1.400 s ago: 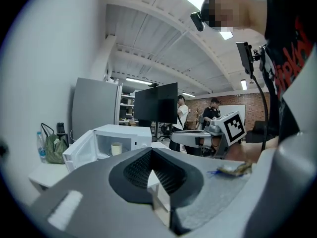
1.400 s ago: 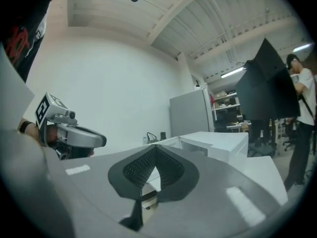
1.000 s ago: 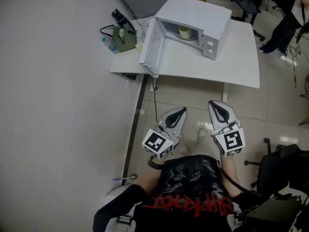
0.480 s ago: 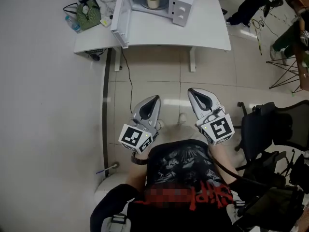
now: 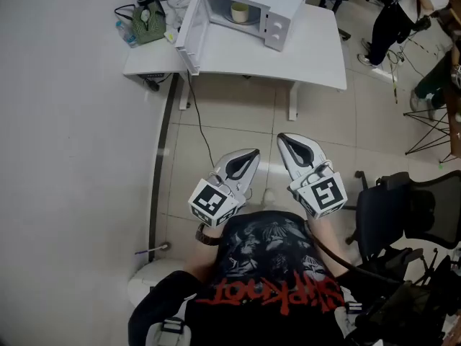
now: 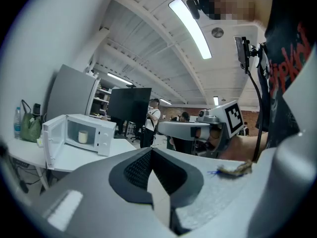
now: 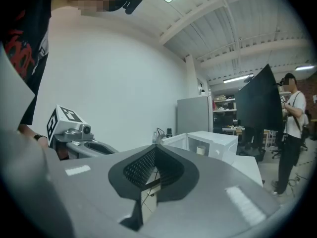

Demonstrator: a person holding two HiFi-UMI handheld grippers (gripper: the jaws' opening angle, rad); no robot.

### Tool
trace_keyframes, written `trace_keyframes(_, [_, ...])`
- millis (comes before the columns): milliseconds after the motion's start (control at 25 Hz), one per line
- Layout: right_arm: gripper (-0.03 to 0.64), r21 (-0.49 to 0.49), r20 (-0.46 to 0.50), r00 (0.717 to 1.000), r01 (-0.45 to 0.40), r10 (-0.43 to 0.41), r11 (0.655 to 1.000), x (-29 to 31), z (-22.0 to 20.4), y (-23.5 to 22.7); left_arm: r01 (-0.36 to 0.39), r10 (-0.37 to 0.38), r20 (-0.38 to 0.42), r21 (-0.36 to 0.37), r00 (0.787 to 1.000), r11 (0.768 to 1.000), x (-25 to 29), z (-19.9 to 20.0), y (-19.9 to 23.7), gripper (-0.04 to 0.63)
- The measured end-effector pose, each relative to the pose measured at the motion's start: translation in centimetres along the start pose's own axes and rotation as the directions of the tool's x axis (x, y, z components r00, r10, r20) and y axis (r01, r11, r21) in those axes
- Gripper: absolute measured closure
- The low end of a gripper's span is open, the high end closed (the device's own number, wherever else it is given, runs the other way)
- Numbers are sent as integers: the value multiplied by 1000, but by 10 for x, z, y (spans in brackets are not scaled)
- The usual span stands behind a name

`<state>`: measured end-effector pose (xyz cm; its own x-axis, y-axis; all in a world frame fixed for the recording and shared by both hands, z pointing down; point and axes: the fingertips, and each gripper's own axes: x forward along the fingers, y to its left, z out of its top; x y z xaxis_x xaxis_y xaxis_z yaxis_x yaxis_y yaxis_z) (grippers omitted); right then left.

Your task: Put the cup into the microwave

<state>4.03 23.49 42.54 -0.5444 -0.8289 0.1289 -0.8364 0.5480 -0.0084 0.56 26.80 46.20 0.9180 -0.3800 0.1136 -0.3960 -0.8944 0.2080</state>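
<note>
At the top of the head view, a white microwave [image 5: 281,2] sits on a white table [image 5: 310,60] with its door [image 5: 189,33] swung wide to the left, and the cup [image 5: 240,11] stands inside the cavity. A green bag [image 5: 149,29] lies at the table's left end. Well apart from the table, the left gripper [image 5: 251,156] and right gripper [image 5: 285,140] are held side by side over the tiled floor [image 5: 230,121], both pointing toward the table. In the left gripper view, the jaws meet at their tips with nothing between them. The open microwave with the pale cup inside shows far off at the left, and the right gripper sits alongside. In the right gripper view, those jaws are likewise pressed together and empty, with the microwave in the distance beyond them and a person [image 7: 292,128] standing at the right beside a dark screen [image 7: 257,108].
</note>
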Motion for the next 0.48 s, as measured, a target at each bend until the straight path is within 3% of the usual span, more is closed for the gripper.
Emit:
trace_keyframes(120, [617, 7, 22, 1000, -14, 14, 1000, -8, 0, -7, 23, -23, 9, 18, 1000, 1000, 8, 3, -22, 594])
trace_keyframes(280, [617, 26, 49, 998, -39, 38, 999, -21, -1, -15, -18, 16, 59, 29, 998, 999, 10, 17, -40, 578])
trace_keyframes(480, [617, 36, 69, 996, -53, 50, 998, -34, 0, -27, -51, 50, 44, 41, 998, 998, 23, 13, -45, 578])
